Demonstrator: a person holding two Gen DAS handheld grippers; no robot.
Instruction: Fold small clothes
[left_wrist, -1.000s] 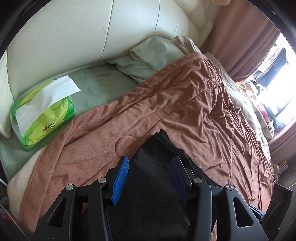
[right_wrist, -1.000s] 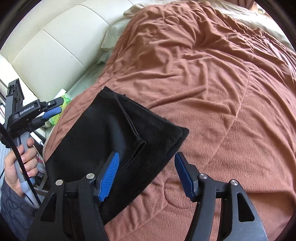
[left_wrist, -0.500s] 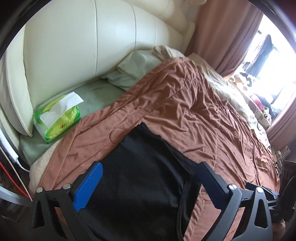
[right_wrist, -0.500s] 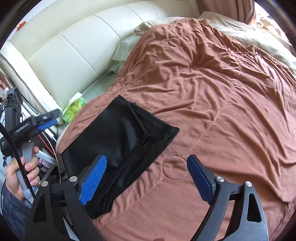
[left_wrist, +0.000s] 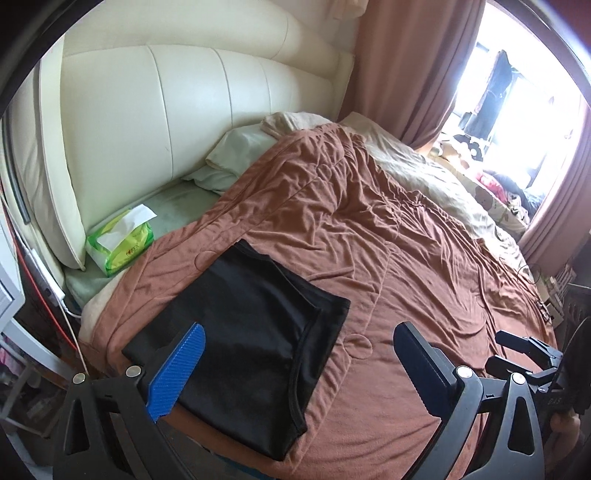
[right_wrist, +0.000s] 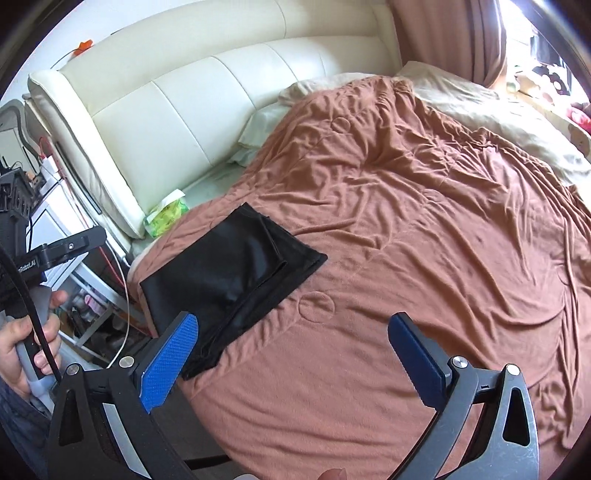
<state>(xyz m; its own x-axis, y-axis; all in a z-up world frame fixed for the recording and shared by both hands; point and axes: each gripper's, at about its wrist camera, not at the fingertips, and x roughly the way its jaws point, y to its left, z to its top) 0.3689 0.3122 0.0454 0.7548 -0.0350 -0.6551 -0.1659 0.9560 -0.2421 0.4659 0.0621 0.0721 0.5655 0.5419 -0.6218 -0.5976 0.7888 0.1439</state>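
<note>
Left gripper (left_wrist: 299, 365) and right gripper (right_wrist: 291, 354) both spread wide, gripping nothing. Folded black garment (left_wrist: 251, 332) flat on brown blanket (left_wrist: 388, 236), below left gripper, ahead-left of right gripper. Tissue pack (left_wrist: 120, 245) farther ahead-left.

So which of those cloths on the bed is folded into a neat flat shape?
The black garment, folded flat near the bed's edge. The brown blanket under it is spread out and wrinkled, and the beige bedding beyond is rumpled.

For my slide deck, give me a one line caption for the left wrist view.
Open left gripper above a folded black garment lying on the brown blanket, tissue pack by the headboard.
</note>
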